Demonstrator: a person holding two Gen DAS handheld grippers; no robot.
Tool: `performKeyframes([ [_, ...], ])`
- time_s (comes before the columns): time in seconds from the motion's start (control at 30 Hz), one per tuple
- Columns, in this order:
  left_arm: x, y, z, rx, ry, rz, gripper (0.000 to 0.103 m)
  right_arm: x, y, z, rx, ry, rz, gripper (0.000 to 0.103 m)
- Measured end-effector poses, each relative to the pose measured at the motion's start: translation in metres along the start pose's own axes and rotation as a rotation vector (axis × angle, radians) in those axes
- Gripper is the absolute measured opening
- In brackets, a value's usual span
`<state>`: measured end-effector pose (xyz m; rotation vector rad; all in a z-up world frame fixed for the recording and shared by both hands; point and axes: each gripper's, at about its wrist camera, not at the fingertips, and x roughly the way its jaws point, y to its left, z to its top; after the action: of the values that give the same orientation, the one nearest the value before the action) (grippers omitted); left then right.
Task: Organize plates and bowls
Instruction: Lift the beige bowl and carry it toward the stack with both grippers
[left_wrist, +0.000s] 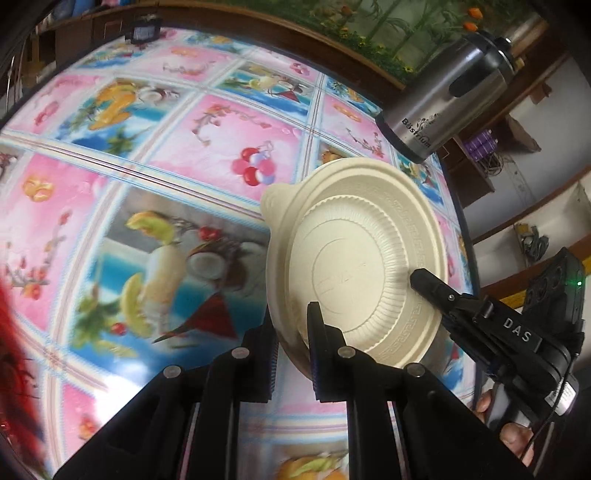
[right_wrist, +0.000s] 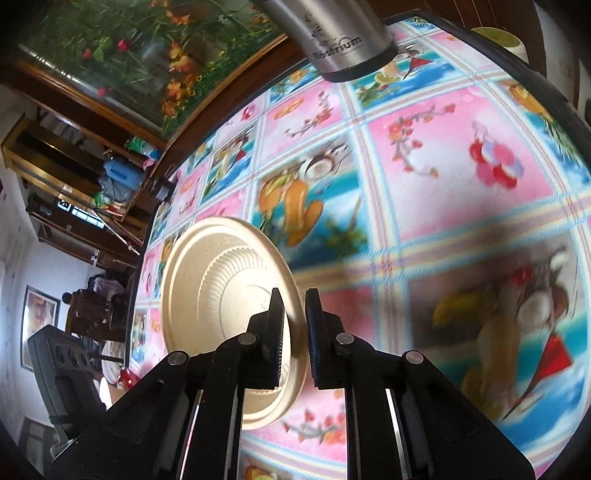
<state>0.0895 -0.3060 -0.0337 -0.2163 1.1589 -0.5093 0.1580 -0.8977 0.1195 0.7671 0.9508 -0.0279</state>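
Note:
A cream plastic plate (left_wrist: 354, 258) is held tilted above the fruit-print tablecloth (left_wrist: 147, 166), its ribbed underside toward the left wrist camera. A second cream piece (left_wrist: 275, 206) peeks from behind its upper left edge. My left gripper (left_wrist: 293, 332) is shut on the plate's lower rim. My right gripper (left_wrist: 424, 280) comes in from the right and clamps the opposite rim. In the right wrist view the plate (right_wrist: 221, 280) stands on edge and my right gripper (right_wrist: 295, 317) has its fingers on either side of the rim.
A steel flask (left_wrist: 450, 88) stands at the table's far right edge; it also shows in the right wrist view (right_wrist: 332, 40). A wooden-framed flower picture (right_wrist: 122, 48) stands beyond the table. Something red (left_wrist: 18, 369) shows at the left.

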Motion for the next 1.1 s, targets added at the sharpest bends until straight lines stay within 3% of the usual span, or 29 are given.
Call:
performKeyframes([
  [0.53,-0.075,0.003,-0.058,0.232,-0.169,0.093,0.013,-0.036,0.014,-0.094,0.032,-0.077,0.108,0.011],
  [1.1,-0.15,0.04,-0.085,0.239,-0.341,0.119,0.014,-0.065,0.092,-0.133,-0.109,-0.106,0.157,0.011],
])
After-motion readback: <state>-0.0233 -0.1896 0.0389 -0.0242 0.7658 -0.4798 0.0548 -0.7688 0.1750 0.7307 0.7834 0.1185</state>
